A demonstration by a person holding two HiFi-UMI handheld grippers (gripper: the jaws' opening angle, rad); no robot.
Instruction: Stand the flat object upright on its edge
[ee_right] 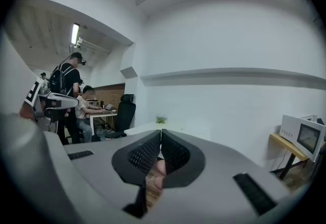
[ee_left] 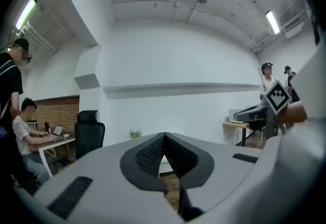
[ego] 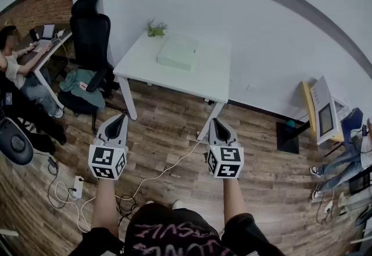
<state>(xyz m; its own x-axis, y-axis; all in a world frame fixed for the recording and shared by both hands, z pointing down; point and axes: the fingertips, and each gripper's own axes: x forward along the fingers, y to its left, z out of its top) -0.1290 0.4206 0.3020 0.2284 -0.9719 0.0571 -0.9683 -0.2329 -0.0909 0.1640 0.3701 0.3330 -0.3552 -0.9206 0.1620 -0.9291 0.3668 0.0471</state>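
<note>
Wood-plank floor lies beneath the left claw and right claw, both clenched on nothing and held level, probably because the work is out of reach. Well ahead, the flat pale box lies on its broad face on the white bench, a plant behind it.

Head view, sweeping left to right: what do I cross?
Seated person → left hand-held gripper → flat pale-green box → right hand-held gripper → white appliance.
</note>
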